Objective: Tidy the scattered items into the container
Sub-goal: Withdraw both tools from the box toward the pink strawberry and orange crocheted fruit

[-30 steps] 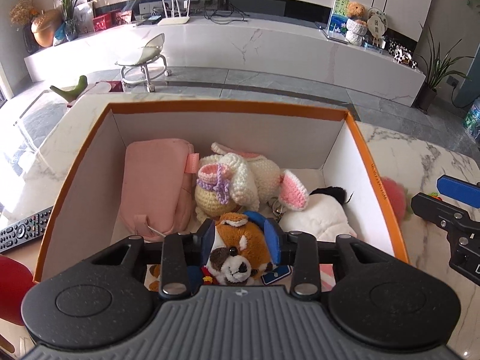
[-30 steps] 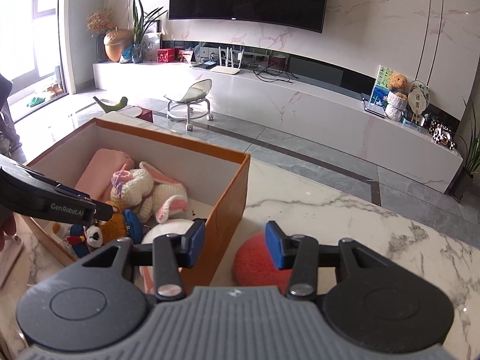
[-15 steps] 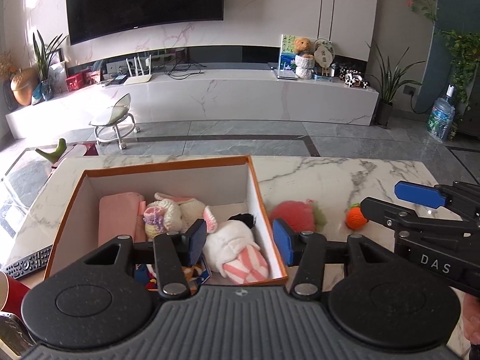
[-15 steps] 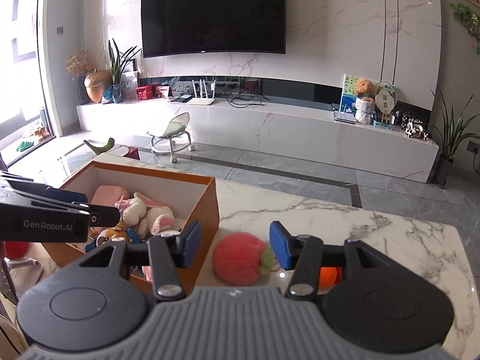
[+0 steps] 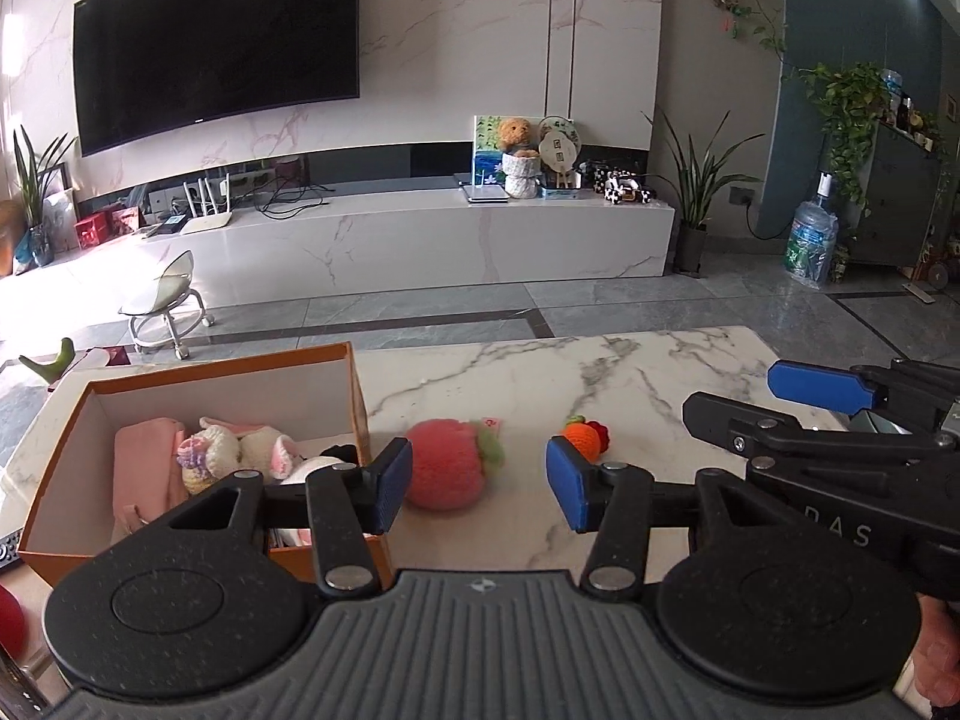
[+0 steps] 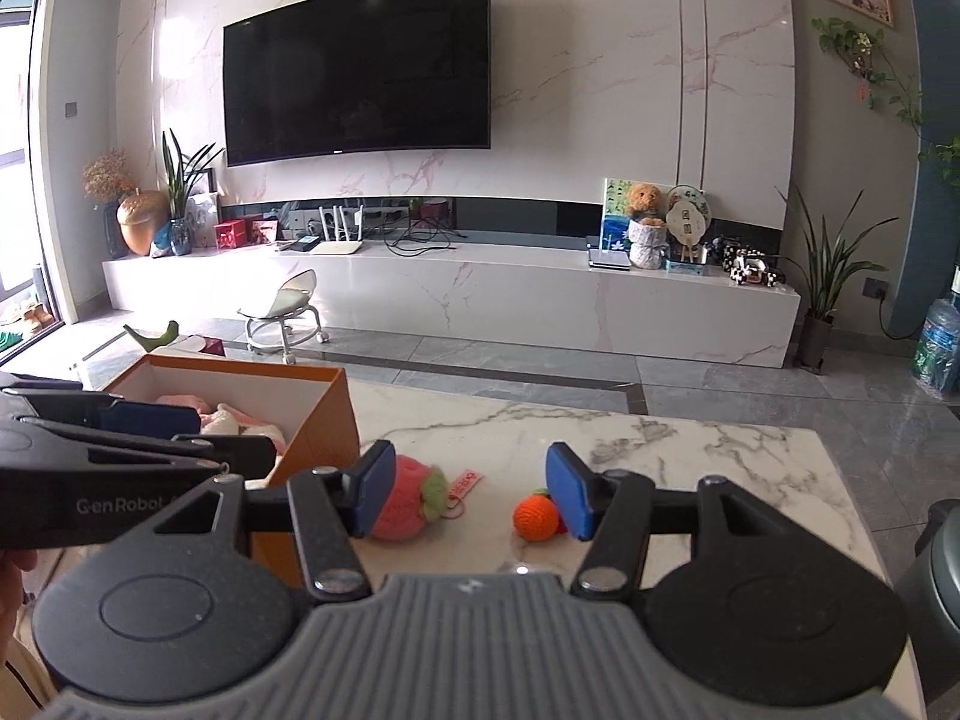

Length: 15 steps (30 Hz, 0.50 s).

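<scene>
Orange-rimmed box (image 5: 354,402) of soft toys now sits lower left; a second ago the left gripper (image 5: 478,492) hung over it. Both grippers have drawn back, empty, jaws apart; the right gripper's (image 6: 470,495) were just widening. Pink knitted strawberry (image 5: 447,471) and small orange toy (image 5: 582,437) lie on marble beside the box.

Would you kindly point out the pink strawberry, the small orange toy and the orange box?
pink strawberry (image 5: 444,471), left wrist view, body centre.
small orange toy (image 6: 536,517), right wrist view, body centre.
orange box (image 5: 359,405), left wrist view, right wall.
</scene>
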{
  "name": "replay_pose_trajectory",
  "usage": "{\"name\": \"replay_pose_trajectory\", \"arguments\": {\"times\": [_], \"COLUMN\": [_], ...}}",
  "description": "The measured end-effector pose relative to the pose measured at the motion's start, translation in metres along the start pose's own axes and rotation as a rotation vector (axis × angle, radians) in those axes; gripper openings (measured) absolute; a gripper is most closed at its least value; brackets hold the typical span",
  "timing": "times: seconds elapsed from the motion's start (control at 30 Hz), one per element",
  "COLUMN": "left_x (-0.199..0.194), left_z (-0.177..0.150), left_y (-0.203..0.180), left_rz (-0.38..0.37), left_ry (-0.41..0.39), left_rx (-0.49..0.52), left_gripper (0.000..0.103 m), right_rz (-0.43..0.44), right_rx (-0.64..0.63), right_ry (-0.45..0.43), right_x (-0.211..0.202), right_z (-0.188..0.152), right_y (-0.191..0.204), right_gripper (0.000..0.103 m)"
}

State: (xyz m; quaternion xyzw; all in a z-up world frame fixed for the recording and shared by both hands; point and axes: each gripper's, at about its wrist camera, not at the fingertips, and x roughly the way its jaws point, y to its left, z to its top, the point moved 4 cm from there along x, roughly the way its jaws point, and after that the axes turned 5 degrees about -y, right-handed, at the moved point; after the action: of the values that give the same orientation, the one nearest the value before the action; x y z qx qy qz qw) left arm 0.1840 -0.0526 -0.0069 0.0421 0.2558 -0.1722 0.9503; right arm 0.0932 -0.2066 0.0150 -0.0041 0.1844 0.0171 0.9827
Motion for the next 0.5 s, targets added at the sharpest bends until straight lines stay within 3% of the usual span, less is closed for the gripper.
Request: {"name": "replay_pose_trajectory", "arguments": {"times": [0.5], "left_x": [0.022], "left_z": [-0.048], "left_y": [-0.036], "left_rz": [-0.059], "left_ry": [0.045], "left_rx": [-0.024], "left_gripper": [0.058], "right_rz": [-0.107], "right_rx": [0.037], "right_ry": [0.073], "right_x": [-0.005], "right_z": [-0.059], "right_y": [-0.043], "right_gripper": [0.059]}}
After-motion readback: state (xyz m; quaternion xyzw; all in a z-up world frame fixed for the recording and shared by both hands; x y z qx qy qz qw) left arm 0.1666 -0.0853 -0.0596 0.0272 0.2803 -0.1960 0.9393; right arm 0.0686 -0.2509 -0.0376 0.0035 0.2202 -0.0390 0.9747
